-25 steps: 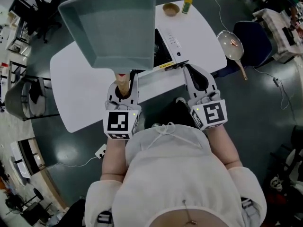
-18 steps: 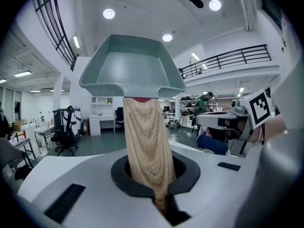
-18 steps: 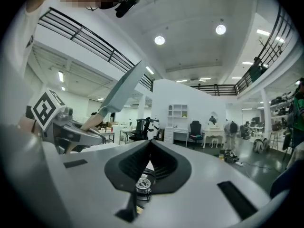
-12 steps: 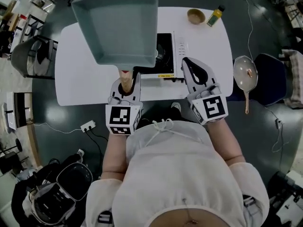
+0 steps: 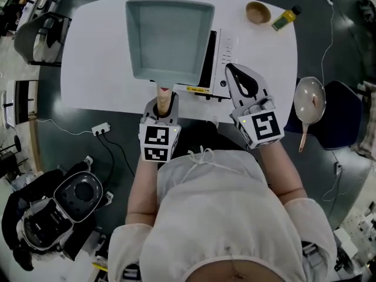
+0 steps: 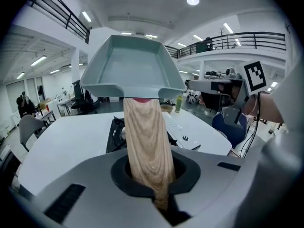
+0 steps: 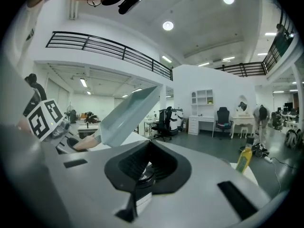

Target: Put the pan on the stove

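Note:
A square grey-green pan [image 5: 169, 40] with a wooden handle [image 5: 165, 98] is held up over the white table [image 5: 94, 57], and it covers the left part of the stove [image 5: 226, 57]. My left gripper [image 5: 163, 107] is shut on that handle [image 6: 147, 146], and the pan [image 6: 133, 65] rises tilted in front of it. The black burner [image 6: 116, 132] shows under the pan. My right gripper [image 5: 238, 78] is shut and empty, and it hovers over the stove's front right corner. From the right gripper [image 7: 147, 167] the pan [image 7: 126, 115] shows side-on to the left.
A small wooden bowl [image 5: 258, 12] and a yellow bottle [image 5: 285, 17] stand at the table's far right. A round pan [image 5: 309, 101] lies on a blue chair to the right of the table. A power strip [image 5: 100, 128] with its cable lies on the floor at the left.
The table and stove have swung round to lie square in front of me. The pan, still in the left gripper, has come over the table beside the stove. The right gripper stays shut.

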`<state>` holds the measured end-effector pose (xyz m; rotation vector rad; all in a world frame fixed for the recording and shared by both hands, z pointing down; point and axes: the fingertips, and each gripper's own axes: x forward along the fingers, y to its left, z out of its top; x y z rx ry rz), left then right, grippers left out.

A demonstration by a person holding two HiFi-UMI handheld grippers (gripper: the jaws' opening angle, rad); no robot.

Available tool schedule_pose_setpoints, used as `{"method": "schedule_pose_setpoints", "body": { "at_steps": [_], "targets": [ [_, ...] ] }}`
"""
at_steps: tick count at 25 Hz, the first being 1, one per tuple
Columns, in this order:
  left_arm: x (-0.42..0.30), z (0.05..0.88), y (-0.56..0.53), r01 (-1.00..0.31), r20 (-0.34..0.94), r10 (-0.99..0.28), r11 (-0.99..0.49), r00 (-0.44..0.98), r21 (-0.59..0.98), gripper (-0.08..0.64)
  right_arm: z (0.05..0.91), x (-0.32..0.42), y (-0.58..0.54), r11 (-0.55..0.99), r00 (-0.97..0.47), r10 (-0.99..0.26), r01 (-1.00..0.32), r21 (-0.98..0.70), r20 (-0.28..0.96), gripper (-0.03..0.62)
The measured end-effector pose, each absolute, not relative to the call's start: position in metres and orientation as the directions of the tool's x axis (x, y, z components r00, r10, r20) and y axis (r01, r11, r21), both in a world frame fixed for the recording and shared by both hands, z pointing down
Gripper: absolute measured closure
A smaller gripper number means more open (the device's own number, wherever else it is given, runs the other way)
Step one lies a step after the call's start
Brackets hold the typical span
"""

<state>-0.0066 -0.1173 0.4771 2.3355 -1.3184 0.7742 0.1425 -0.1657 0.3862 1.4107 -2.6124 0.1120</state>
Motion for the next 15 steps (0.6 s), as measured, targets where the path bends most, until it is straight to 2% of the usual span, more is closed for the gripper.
{"method": "schedule_pose_setpoints", "body": {
  "at_steps": [8, 15],
  "targets": [
    [-0.002, 0.539, -0.1, -0.882, 0.758, -0.533, -0.456, 0.375, 0.115, 0.532, 0.425, 0.151, -0.175, 0.569, -0.558, -0.79, -0.822, -0.037, 0.254, 0.588],
    [0.0, 0.565, -0.092, -0.886, 0.83, -0.426, -0.435, 0.36, 0.16, 0.532, 0.445, 0.146, -0.174, 0.578, -0.567, -0.778, -0.815, -0.045, 0.271, 0.588]
  ]
}}
